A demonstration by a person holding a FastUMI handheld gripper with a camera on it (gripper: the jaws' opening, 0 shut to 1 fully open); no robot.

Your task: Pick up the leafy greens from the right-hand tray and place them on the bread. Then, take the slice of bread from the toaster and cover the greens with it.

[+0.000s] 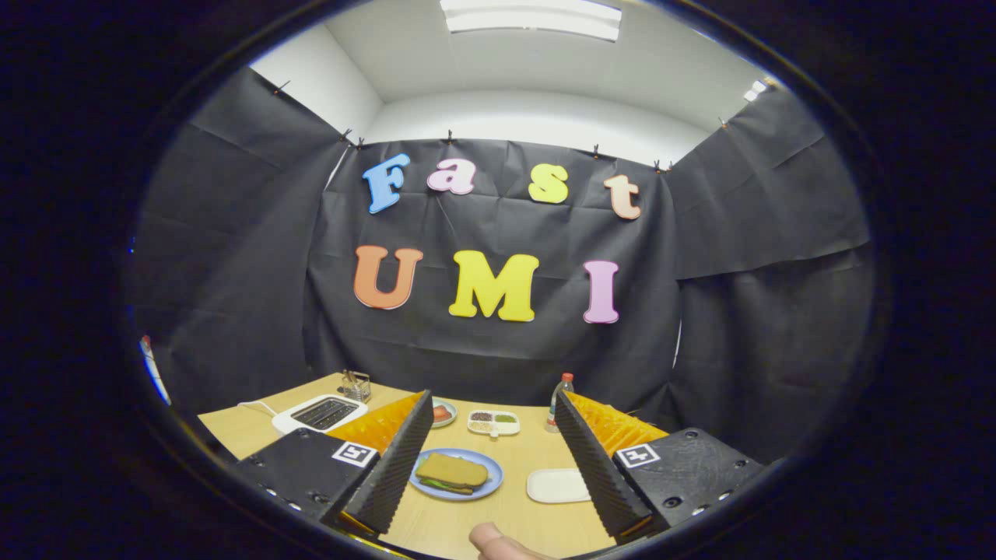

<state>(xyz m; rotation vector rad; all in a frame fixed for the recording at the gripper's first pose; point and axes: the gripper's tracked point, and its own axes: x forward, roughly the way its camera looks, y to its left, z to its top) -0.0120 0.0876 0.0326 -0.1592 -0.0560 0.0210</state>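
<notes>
Gripper view, bread (452, 470) atop greens (440, 485), gripper (493, 459) open

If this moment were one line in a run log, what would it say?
gripper: open, holding nothing | sandwich: bread over greens, on blue plate between fingers | white tray: bare | toaster: behind

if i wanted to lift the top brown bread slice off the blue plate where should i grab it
Grip the brown bread slice by its two long edges, coming from above: it lies flat on greens on the round blue plate. The open gripper holds nothing.
</notes>
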